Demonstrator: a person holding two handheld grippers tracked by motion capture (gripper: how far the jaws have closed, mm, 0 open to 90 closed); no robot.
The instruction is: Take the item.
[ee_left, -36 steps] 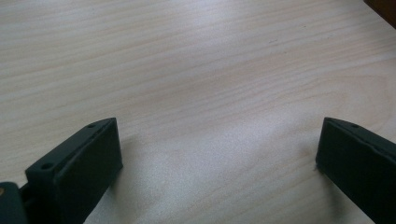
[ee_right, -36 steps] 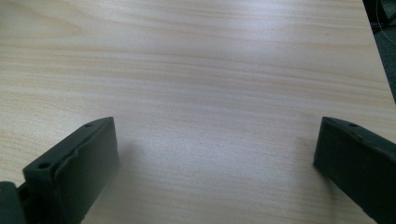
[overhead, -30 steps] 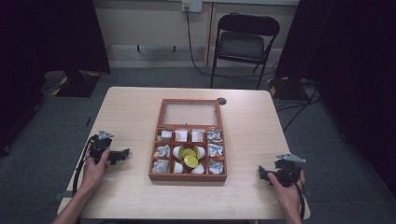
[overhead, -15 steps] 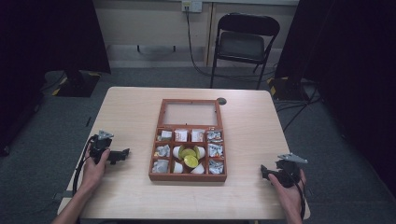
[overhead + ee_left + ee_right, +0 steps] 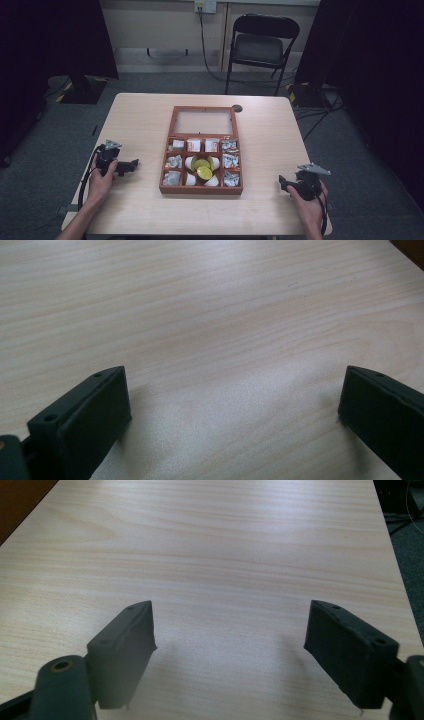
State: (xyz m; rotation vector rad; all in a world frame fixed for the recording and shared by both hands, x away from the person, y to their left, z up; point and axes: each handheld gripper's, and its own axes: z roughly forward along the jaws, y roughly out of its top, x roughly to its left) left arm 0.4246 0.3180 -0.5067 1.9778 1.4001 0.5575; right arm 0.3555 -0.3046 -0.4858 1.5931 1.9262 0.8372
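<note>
While the left gripper (image 5: pixel 131 165) sits where it did a second ago, at the left side of the surface (image 5: pixel 270 130) with a hand (image 5: pixel 101 181) around it, the right gripper (image 5: pixel 283 182) has drifted lower and further right, toward the near right corner. The box (image 5: pixel 202 149) between them has not shifted.

Both pairs of jaws stand wide apart and hold nothing. In the left gripper view the left gripper (image 5: pixel 232 410) shows two matte black, blocky jaws with small screw holes, hanging low over bare wood. The right gripper (image 5: pixel 230 645) looks the same in its own view, with a rounded black knuckle at the lower left.

The surface is pale wood with fine straight grain and rounded corners. The box is reddish-brown wood, rectangular, well apart from both grippers; its lid (image 5: pixel 203 120) lies open at the far side, a frame around a pale pane. Its base is split into small square compartments holding crinkled silvery and white packets, with yellow-green rounded pieces (image 5: pixel 202 167) at the centre. A dark folding chair (image 5: pixel 260 45) stands beyond the surface on grey carpet.
</note>
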